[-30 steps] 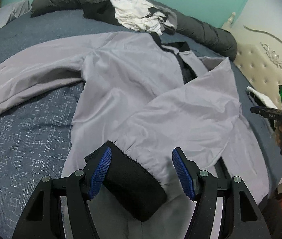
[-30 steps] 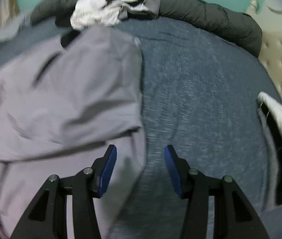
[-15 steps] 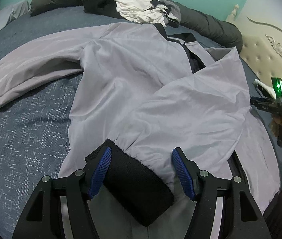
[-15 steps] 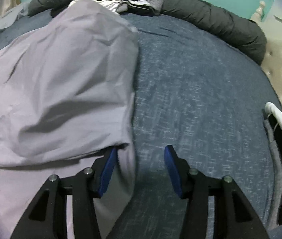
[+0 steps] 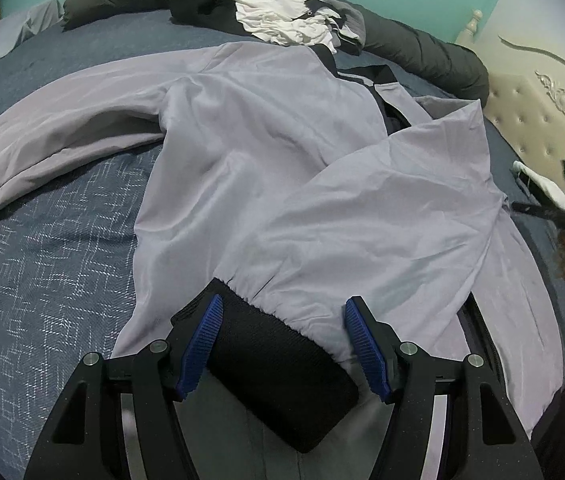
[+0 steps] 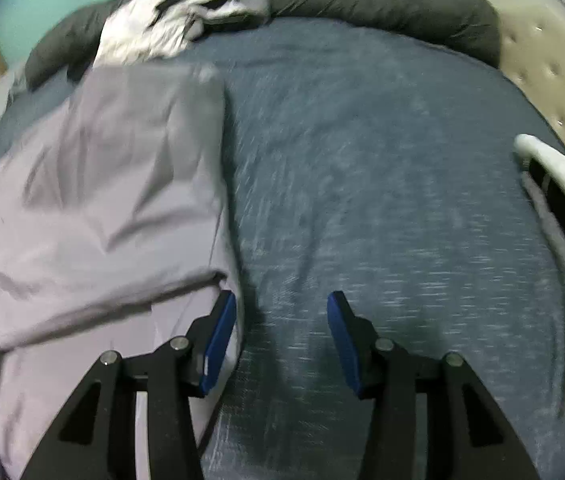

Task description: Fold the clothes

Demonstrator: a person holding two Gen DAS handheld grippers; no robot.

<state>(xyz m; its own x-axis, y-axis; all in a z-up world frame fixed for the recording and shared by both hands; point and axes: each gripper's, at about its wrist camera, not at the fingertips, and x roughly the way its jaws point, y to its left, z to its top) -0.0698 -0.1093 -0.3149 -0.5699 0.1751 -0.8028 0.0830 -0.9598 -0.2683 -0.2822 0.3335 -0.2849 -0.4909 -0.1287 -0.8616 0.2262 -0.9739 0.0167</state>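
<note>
1. A grey jacket [image 5: 266, 168] lies spread on the blue bed [image 5: 42, 280], one sleeve folded across its body.
2. The left tongs [image 5: 282, 344] stand open astride the sleeve's black cuff [image 5: 282, 372], not gripping it.
3. The right tongs [image 6: 282, 336] are open and empty over bare bed, with the jacket's edge [image 6: 218, 240] just beside the left finger.

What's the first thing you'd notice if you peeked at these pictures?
A big grey jacket sprawls across the blue bed, one sleeve folded over its front. That sleeve's black cuff lies between the open blue pads of the left claw. A crumpled white garment sits on the dark rolled duvet behind.
</note>
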